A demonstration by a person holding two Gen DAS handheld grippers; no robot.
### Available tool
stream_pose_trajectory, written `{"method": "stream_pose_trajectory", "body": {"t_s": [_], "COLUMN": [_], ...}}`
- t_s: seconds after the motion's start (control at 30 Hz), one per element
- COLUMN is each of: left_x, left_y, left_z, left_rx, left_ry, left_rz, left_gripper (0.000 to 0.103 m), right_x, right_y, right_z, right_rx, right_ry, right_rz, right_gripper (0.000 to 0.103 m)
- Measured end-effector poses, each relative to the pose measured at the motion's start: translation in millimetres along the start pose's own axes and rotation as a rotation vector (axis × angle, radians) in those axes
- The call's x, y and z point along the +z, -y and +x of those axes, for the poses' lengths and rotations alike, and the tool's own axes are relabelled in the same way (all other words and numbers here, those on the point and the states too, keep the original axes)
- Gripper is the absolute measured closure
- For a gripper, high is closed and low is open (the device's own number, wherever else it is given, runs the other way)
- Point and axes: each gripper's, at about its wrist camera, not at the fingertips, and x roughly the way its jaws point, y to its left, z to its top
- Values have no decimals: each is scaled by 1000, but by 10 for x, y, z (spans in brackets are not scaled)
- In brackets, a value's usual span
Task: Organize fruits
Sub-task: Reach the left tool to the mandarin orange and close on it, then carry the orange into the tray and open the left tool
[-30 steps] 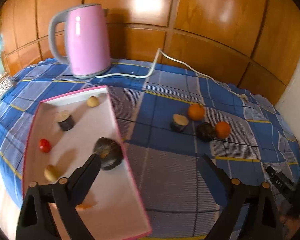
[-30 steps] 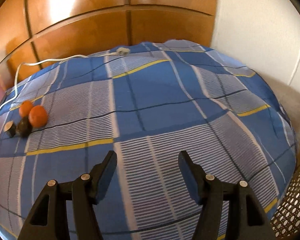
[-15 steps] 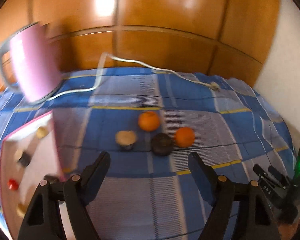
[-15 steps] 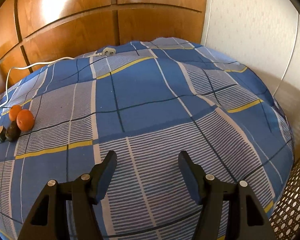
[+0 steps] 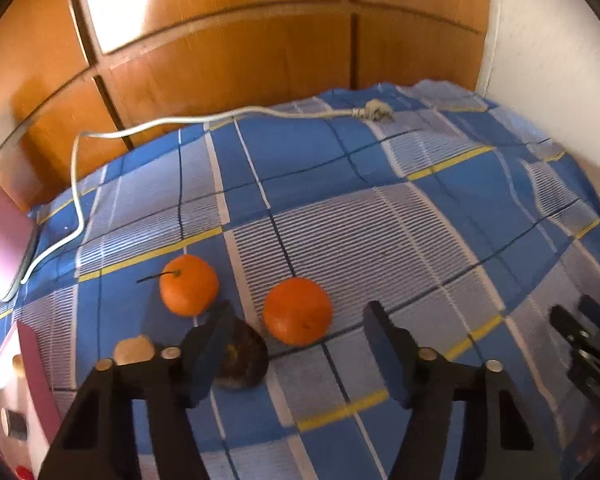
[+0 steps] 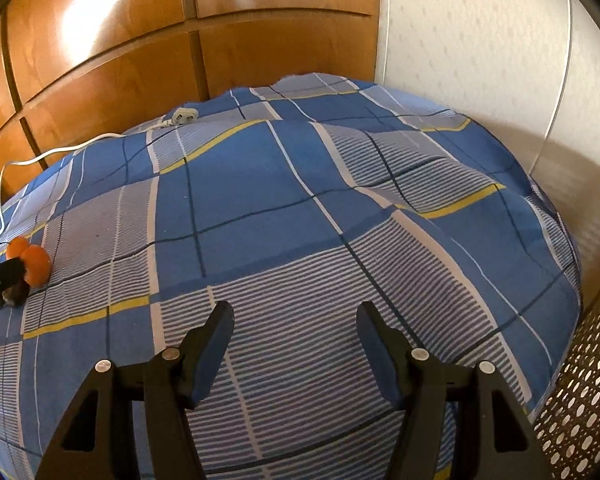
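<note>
Left tool (image 5: 296, 340) is hovering over the orange (image 5: 298, 311), jaws closing, nothing gripped yet; next it's needing to drop lower. Right tool (image 6: 296, 340) is idling half-open, empty.

On a bed's cloth (image 5: 380, 240), two oranges lie side by side, one (image 5: 189, 285) left of the other (image 5: 298, 311). A dark fruit (image 5: 242, 360) sits just in front, between them. A tray (image 5: 36, 380) lies farther left. A cable (image 5: 220, 114) runs behind the oranges.
</note>
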Motion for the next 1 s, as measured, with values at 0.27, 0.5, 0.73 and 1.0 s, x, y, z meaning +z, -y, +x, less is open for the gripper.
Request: {"method": "stream_pose_trajectory", "body": {"t_s": [0.27,0.5,0.73,1.0], "left_x": [50,-86,-255,-557], "left_y": [-107,-229,-355,-820], "left_z": [139,-163,-612,-1030], "left_rx": [-34,-128,-102,-40], "left_ry": [-11,43,109,160], "left_rz": [-60,-188,-271,-422], "left_gripper": [63,64,63,63], "right_x": [-22,-21,-7,-53], "right_y": [-72,-84,-27,-92], "right_z": [30,59,59,30], "right_rx": [19,12,-9,-15], "right_ry": [-6,10,12,19], "right_rz": [-34,-41,5,-13], "right_gripper": [38,35,35,35]}}
